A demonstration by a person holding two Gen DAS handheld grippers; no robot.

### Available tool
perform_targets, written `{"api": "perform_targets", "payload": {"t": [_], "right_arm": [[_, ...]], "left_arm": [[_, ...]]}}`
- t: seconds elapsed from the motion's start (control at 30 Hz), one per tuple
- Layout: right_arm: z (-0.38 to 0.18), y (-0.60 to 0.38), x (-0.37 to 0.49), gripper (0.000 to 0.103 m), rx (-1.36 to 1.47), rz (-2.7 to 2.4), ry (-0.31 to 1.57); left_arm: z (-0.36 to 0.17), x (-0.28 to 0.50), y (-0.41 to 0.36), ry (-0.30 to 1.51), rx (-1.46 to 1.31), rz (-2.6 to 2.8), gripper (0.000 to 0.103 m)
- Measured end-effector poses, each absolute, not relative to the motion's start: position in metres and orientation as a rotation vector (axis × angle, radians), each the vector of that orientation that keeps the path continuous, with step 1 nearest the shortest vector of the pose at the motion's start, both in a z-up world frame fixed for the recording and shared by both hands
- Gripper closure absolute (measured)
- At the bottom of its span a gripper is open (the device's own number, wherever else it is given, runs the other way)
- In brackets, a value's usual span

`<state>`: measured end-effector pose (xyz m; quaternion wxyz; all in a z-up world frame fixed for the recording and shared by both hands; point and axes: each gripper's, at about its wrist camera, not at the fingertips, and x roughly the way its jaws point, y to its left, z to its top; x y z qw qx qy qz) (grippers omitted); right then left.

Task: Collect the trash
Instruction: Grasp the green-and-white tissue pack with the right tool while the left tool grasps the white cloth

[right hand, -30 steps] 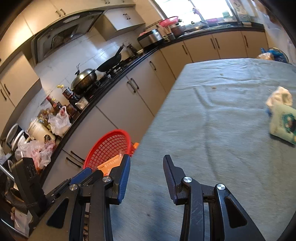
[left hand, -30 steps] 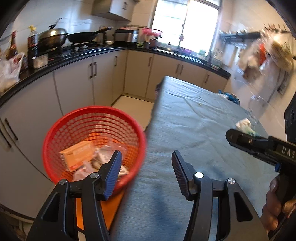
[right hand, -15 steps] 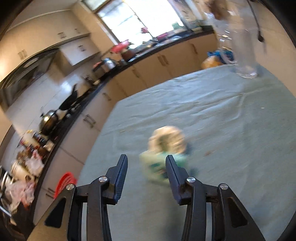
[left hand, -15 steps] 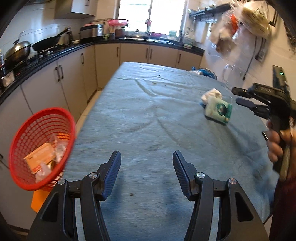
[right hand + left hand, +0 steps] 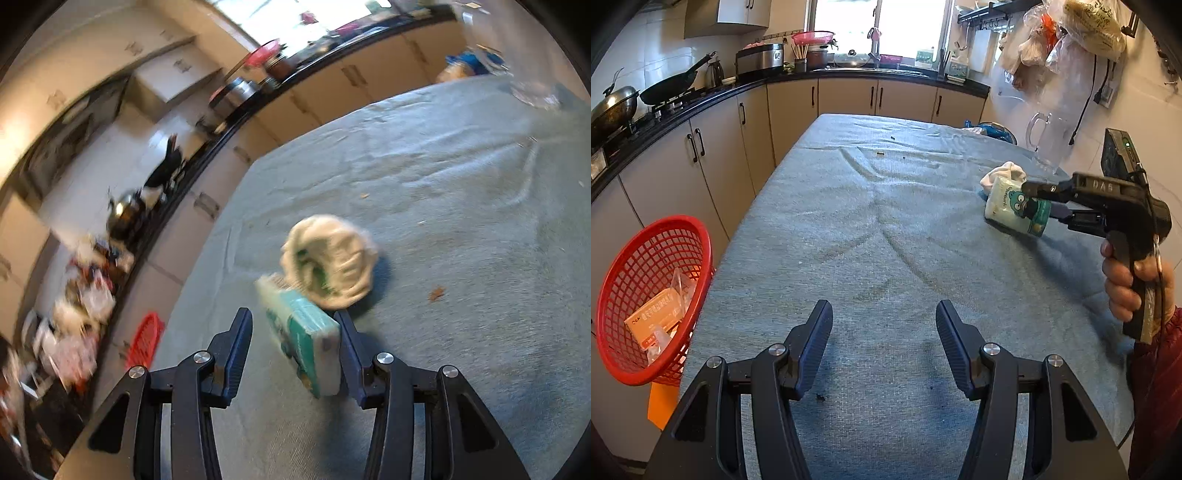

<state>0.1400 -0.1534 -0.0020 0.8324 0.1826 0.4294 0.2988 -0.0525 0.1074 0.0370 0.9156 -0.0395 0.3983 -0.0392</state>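
A green-and-white tissue pack (image 5: pixel 1012 210) lies on the blue-grey tablecloth (image 5: pixel 886 229) at the right, with a crumpled white wad (image 5: pixel 1003 173) just behind it. My right gripper (image 5: pixel 293 314) is open around the pack (image 5: pixel 306 343). The pack rests against the right finger, and a gap shows on the left side. The wad (image 5: pixel 332 266) sits just past the fingertips. In the left wrist view a hand holds that right gripper (image 5: pixel 1039 201) at the pack. My left gripper (image 5: pixel 882 306) hangs open and empty over the near part of the table. A red mesh basket (image 5: pixel 679 219) holding wrappers stands off the table's left edge.
Cabinets and a dark counter (image 5: pixel 701 99) with a wok and pots run along the left and the back. A clear pitcher (image 5: pixel 1045 140) and a blue bag (image 5: pixel 993 129) sit at the table's far right. Filled bags (image 5: pixel 1071 33) hang on the right wall. Small crumbs dot the cloth.
The left wrist view swung from the red basket toward the table. The right gripper travelled across the table to the tissue pack, which now sits between its fingers.
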Motion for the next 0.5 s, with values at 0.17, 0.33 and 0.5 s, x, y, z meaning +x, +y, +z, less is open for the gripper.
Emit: {"api": "perform_targets", "payload": {"t": [0.17,0.33,0.5], "right_arm": [[0.0,-0.131,0.129,0.088,0.224,0.638,0.917],[0.021,-0.154,0.118,0.089,0.297,0.669,0.812],[0.033,-0.193,0.119,0.089,0.462,0.568,0.699]], "left_arm": [[0.039,-0.051,0.103,0.826,-0.074,-0.083,0.046],[0.05,-0.039,0.089,0.843,-0.072,-0.126,0.046],[0.065,-0.014,0.058,0.864,-0.057,-0.203,0.043]]}}
